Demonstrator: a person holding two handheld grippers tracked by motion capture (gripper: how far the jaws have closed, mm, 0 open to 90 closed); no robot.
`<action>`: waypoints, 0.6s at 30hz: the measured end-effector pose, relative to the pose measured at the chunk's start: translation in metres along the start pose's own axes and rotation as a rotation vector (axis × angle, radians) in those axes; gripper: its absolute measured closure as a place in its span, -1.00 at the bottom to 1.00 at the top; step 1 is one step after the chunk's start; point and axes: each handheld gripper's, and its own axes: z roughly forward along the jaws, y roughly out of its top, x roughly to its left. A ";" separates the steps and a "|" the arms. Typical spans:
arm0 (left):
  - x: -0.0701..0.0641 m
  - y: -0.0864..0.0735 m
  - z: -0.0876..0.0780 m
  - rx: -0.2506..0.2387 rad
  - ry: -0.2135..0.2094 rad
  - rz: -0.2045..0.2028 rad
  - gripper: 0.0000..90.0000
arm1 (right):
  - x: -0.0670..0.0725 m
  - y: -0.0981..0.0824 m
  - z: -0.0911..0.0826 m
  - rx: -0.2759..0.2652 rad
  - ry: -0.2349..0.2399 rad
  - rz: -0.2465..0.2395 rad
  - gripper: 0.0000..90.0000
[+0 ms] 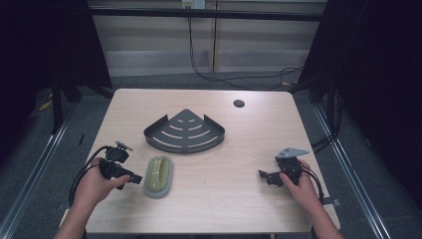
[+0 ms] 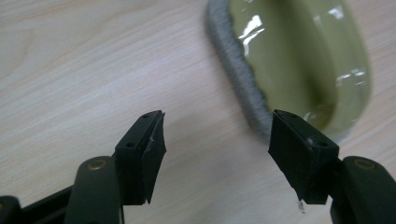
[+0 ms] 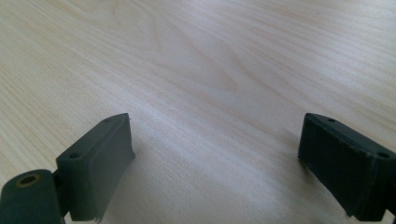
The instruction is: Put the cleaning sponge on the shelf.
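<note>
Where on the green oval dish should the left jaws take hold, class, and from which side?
Grip the dish by its thick grey rim on the long side nearest the left gripper. The dish lies flat with its hollow up, so probably one jaw goes inside the hollow and one outside the rim, coming from its left and above. The jaws stand open with nothing between them.

The right gripper [image 3: 215, 168] hangs low over the table [image 3: 201, 60], its two black jaws standing wide apart with nothing between them; pale wood grain runs across the bare tabletop ahead of the pads
</note>
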 end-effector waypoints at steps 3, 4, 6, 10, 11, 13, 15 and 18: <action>-0.007 0.010 -0.003 0.025 -0.007 0.010 -0.20 | 0.000 0.000 0.000 0.000 0.000 0.001 -0.79; -0.009 0.013 -0.004 0.029 -0.013 0.007 -0.20 | 0.000 0.000 0.000 0.000 0.000 0.000 -0.79; -0.013 0.020 -0.005 0.045 -0.017 0.006 -0.20 | 0.000 0.000 0.000 0.001 0.000 0.002 -0.79; -0.017 0.029 -0.006 0.082 -0.034 -0.005 -0.19 | 0.000 0.000 0.000 -0.001 0.000 0.003 -0.79; -0.018 0.031 -0.005 0.091 -0.037 -0.008 -0.19 | 0.000 0.000 0.000 0.000 -0.001 0.003 -0.79; -0.020 0.036 -0.005 0.106 -0.041 -0.018 -0.18 | 0.000 0.000 0.000 -0.001 -0.002 0.001 -0.79; -0.023 0.040 -0.005 0.119 -0.045 -0.034 -0.15 | 0.000 0.000 0.000 0.000 -0.003 0.003 -0.79; -0.028 0.048 -0.004 0.131 -0.055 -0.066 -0.13 | 0.000 0.000 0.000 0.000 -0.003 0.003 -0.79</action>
